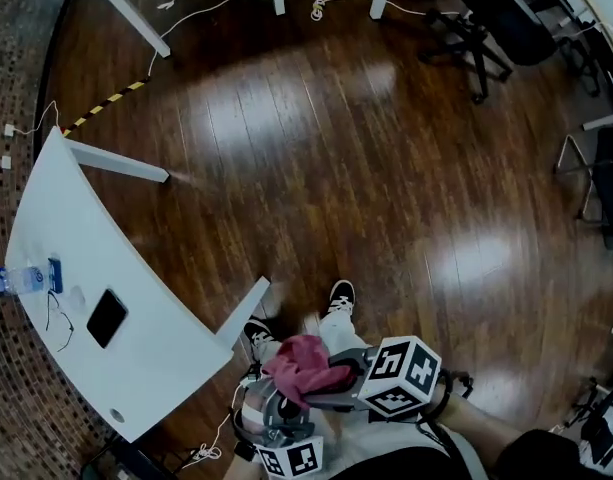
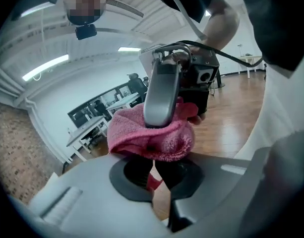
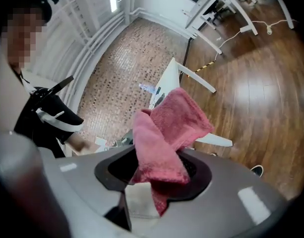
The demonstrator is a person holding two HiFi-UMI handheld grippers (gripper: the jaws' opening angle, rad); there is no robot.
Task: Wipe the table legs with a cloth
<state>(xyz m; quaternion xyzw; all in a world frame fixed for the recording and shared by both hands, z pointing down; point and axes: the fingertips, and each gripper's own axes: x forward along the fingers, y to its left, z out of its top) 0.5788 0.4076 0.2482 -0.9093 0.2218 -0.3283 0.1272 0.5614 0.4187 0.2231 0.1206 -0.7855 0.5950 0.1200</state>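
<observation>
Right gripper point(image 3: 154, 182) has its jaws closed on a pink cloth point(image 3: 166, 128): in its own view the towel rises bunched out of the jaw opening and folds over to the right, with a pale jaw pad showing just below it. Left gripper point(image 2: 152, 180) points up at the same cloth from underneath. Its dark jaws stand close together with a thin strip of pink between them, so it seems to pinch a lower edge of the cloth too, though the bundle hides most of the contact. In the left gripper view a grey jaw of the right gripper presses down on top of the pink bundle. From the head view both grippers are held low and close to the person's body, with the cloth between them above the dark wooden floor point(image 1: 336, 148) and near a black-and-white shoe point(image 1: 341, 295). A white desk point(image 1: 136, 298) stands to the left, apart from the cloth. Its near leg point(image 1: 244, 313) slants down to the floor just left of the grippers, and its far leg point(image 1: 116, 160) is well away. A water bottle point(image 1: 16, 280) and a dark phone point(image 1: 107, 317) lie on the desk.
</observation>
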